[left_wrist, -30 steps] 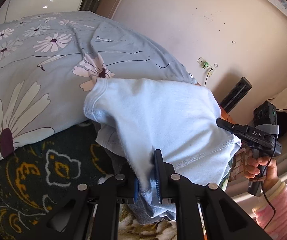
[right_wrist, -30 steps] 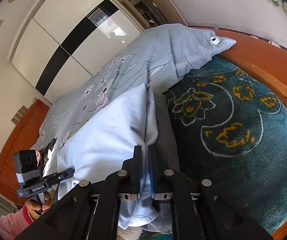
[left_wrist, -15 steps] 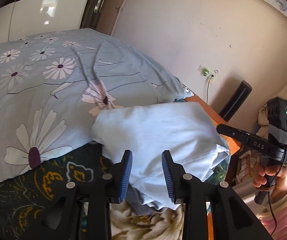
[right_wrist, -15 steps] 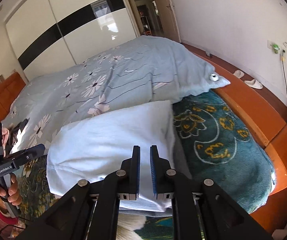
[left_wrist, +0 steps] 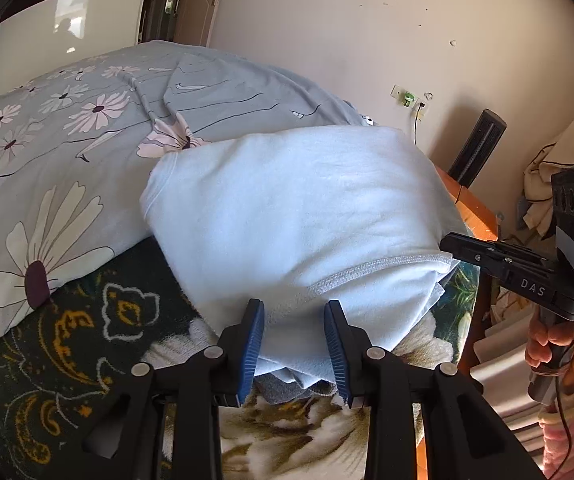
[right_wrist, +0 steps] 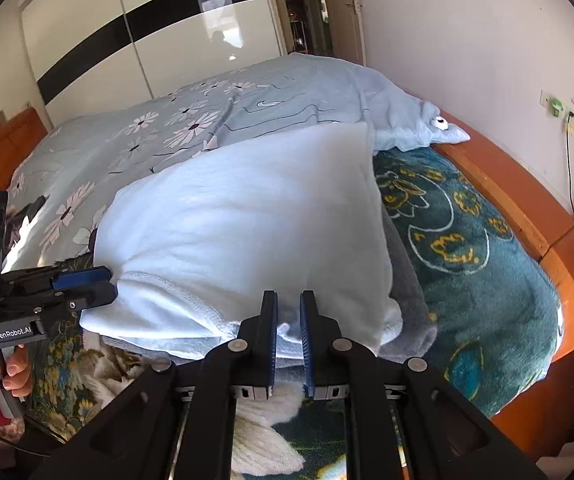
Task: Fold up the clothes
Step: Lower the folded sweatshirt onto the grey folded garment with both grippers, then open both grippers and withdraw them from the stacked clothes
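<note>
**Folded light blue top sitting on the blanket, both grippers let go**

So the light blue top (left_wrist: 299, 216) is folded into a thick, puffy rectangle and fills the middle of both wrist views (right_wrist: 247, 232). It lies on the dark teal patterned blanket (right_wrist: 467, 248), with what looks like a grey garment (right_wrist: 407, 280) peeking out under its lower right edge in the right wrist view. Behind it, toward the upper left of the frame, there's the pale blue daisy duvet (left_wrist: 67, 152).

Left gripper (left_wrist: 294, 344): fingers (left_wrist: 253, 340) spread wide, blue pads clearly apart. The stitched hem of the top sits right in the gap between them at the bottom centre, but nothing is pinched. Can't really tell if the pads brush the cloth or just sit over it.

Right gripper (right_wrist: 288, 332): fingers (right_wrist: 269, 328) much closer together, only a narrow gap showing, with a bit of light blue fabric visible through it. The fabric looks slack there, so I'd call it loose, not clamped.

Each view also catches the other gripper at the side edge: right one at the right of the left wrist view (left_wrist: 451, 242), left one at the lower left of the right wrist view (right_wrist: 107, 280), tips just beside the top's corners.

The orange wooden bed frame (right_wrist: 527, 208) runs along the right.
</note>
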